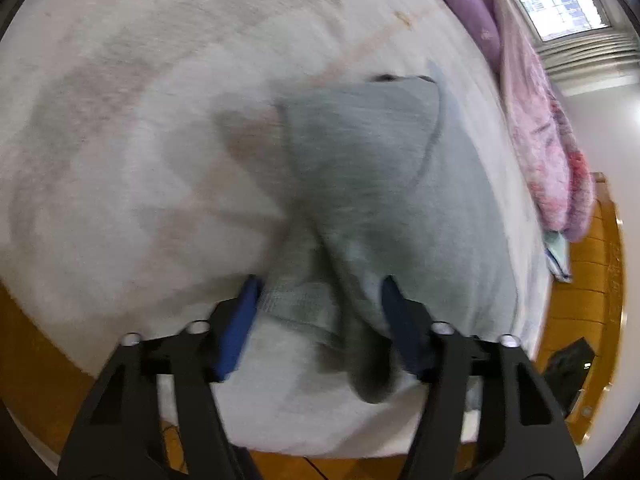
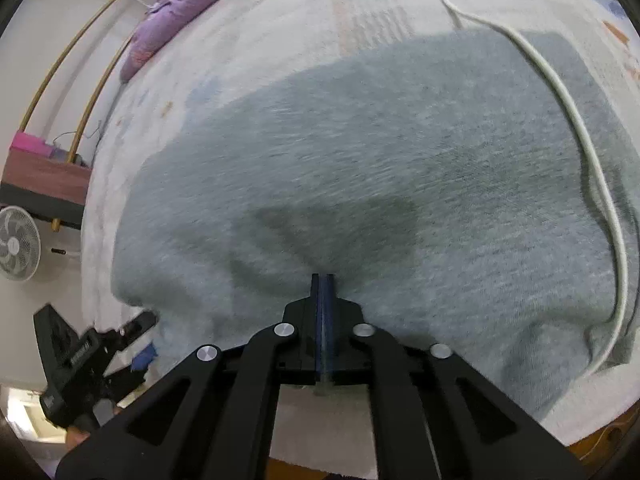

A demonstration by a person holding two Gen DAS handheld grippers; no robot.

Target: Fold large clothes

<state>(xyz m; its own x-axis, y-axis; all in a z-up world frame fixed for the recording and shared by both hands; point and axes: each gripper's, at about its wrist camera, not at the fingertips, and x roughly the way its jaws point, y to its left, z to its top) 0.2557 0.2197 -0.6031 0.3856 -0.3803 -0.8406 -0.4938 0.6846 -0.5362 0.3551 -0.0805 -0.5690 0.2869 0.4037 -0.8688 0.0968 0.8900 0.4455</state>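
Observation:
A large grey sweatshirt (image 2: 380, 168) lies spread on a white bed (image 2: 280, 12), with a white drawstring (image 2: 576, 128) running across its right side. My right gripper (image 2: 323, 280) is shut, its blue pads pressed together at the garment's near edge. In the left wrist view the same grey sweatshirt (image 1: 380, 168) shows a sleeve and ribbed cuff (image 1: 296, 300) lying between the blue pads of my left gripper (image 1: 320, 292), whose jaws stand wide apart. The left gripper also shows in the right wrist view (image 2: 80, 356) at the lower left.
A purple and pink quilt (image 1: 536, 128) is heaped along the bed's far side; it also shows in the right wrist view (image 2: 176, 12). A window (image 1: 560, 0) is behind it. Orange floor (image 1: 584, 280) flanks the bed. A white fan (image 2: 16, 248) and a bench (image 2: 44, 184) stand left.

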